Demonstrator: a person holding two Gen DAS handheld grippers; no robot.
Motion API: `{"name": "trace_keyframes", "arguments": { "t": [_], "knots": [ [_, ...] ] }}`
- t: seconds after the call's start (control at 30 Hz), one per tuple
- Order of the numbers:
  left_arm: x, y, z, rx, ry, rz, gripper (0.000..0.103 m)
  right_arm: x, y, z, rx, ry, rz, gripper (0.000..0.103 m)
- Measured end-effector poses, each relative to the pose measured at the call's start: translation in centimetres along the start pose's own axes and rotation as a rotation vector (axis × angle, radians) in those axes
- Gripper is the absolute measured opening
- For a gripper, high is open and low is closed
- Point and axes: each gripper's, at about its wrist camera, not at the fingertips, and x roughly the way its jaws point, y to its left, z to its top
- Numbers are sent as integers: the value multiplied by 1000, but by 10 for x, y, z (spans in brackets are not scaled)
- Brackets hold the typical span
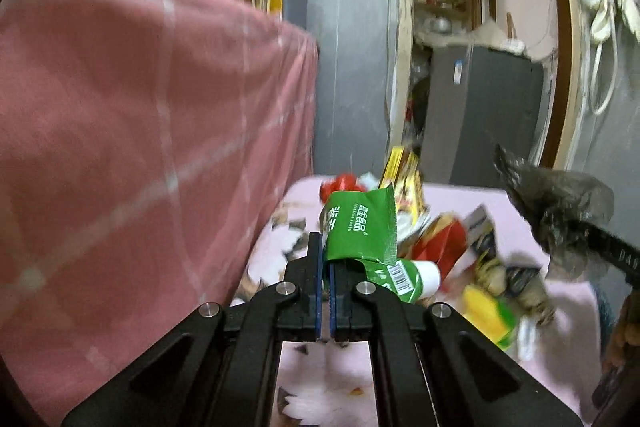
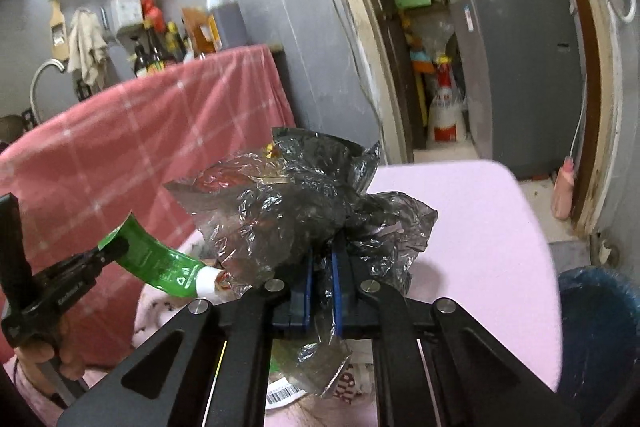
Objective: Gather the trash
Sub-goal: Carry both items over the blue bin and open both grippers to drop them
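Observation:
A green snack pouch with a white cap hangs lifted above the pink table, and my left gripper is shut on its lower edge. Under and behind it lies a heap of wrappers, red, yellow and printed. In the right wrist view my right gripper is shut on a crumpled dark see-through plastic bag, held over the table. The same bag shows at the right of the left wrist view. The left gripper with the green pouch is at the lower left, a hand under it.
A counter draped in a pink checked cloth stands close on the left, with bottles on top. A blue bin with a dark liner sits by the table's right edge. Beyond, a doorway leads to a grey fridge.

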Motion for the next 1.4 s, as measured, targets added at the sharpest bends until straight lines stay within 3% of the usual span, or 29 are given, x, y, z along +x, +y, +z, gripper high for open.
{"name": "trace_keyframes", "arguments": {
  "t": [0.17, 0.33, 0.57, 0.87, 1.03, 1.2, 1.4],
  "knots": [
    [-21, -20, 17, -10, -73, -36, 1, -28, -5, 4, -10, -60, -24, 6],
    [-27, -60, 19, -2, -89, -99, 1, -58, -23, 4, -8, -110, -84, 6],
    [-29, -128, 9, -55, -50, -233, 1, -104, -63, -7, 3, -158, -230, 6],
    [-23, -234, -11, -72, -18, -360, 1, -150, -130, -51, 72, -163, -384, 6],
    [-19, -278, -31, -59, -19, -370, 1, -158, -161, -73, 108, -149, -418, 6],
    [-3, -306, -47, -60, 85, -352, 1, -160, -176, -88, 99, -156, -416, 6],
    [15, -326, -66, 28, 177, -306, 2, -150, -195, -106, 139, -61, -410, 6]
  ]
}}
